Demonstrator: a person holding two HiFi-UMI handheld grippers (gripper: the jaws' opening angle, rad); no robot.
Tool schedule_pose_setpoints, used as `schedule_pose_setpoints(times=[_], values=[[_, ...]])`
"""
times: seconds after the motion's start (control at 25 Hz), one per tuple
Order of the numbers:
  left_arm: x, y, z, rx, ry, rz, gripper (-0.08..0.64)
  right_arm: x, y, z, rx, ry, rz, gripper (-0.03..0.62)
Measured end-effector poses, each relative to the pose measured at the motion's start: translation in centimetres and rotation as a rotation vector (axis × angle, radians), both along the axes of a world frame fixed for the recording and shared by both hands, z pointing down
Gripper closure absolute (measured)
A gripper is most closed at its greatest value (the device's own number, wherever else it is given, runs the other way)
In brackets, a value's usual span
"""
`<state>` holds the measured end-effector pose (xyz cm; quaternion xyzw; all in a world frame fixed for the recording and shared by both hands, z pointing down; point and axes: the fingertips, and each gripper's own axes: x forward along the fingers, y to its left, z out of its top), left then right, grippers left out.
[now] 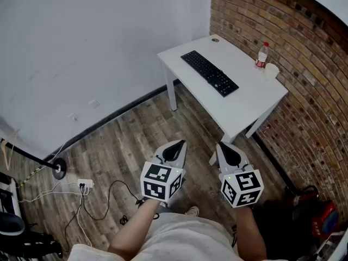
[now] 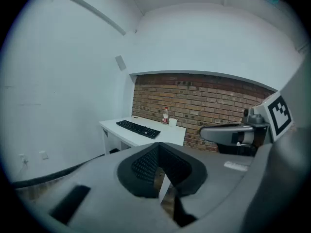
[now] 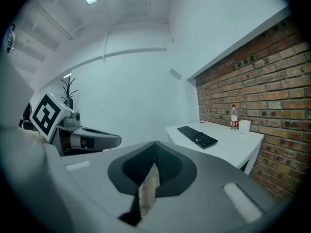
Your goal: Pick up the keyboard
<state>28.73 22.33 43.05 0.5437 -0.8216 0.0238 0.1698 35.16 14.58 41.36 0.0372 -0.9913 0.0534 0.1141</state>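
A black keyboard lies across the middle of a white table by the brick wall; it also shows far off as the keyboard in the left gripper view and the keyboard in the right gripper view. My left gripper and right gripper are held side by side over the wooden floor, well short of the table. Both are shut with nothing between their jaws. From the left gripper view the right gripper shows at the right.
A water bottle and a white cup stand near the table's far right edge. Cables and a power strip lie on the floor at left, beside a stand's round base. A red object sits at lower right.
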Motion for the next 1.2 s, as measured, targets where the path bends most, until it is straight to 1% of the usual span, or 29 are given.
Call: schedule_pose_setpoints(times=[0.12,0.28,0.56,0.72,0.84,1.04,1.2], values=[[0.2,-0.2,0.3,-0.002,-0.001,-0.002,0.574,0.0,-0.5,0.2,-0.011,-0.012,0.013,0.586],[-0.3,-0.4,0.8,-0.003,0.010,-0.012,0.574,-0.3,-0.8,0.7,-0.017,-0.005,0.008,0.586],[-2.4,-1.8,1.2,-0.001,0.017,-0.012,0.574,-2.6,-1.8,1.4,-0.030,0.011,-0.004,0.584],[-5.5,-2.6,1.3,0.008,0.024,-0.010,0.574,-5.4,-2.6,1.5,-0.028,0.015,-0.001,0.585],[-8.5,-3.6,1.6,0.010,0.032,-0.004,0.574,-8.1,-3.5,2.1,-0.030,0.030,0.006,0.585],[-13.7,-5.8,2.0,-0.011,0.046,0.051,0.574,-13.1,-4.6,3.1,-0.044,0.075,0.023,0.584],[-19.0,-6.6,2.0,-0.008,0.062,0.078,0.574,-18.0,-5.5,3.1,-0.072,0.070,0.072,0.585]])
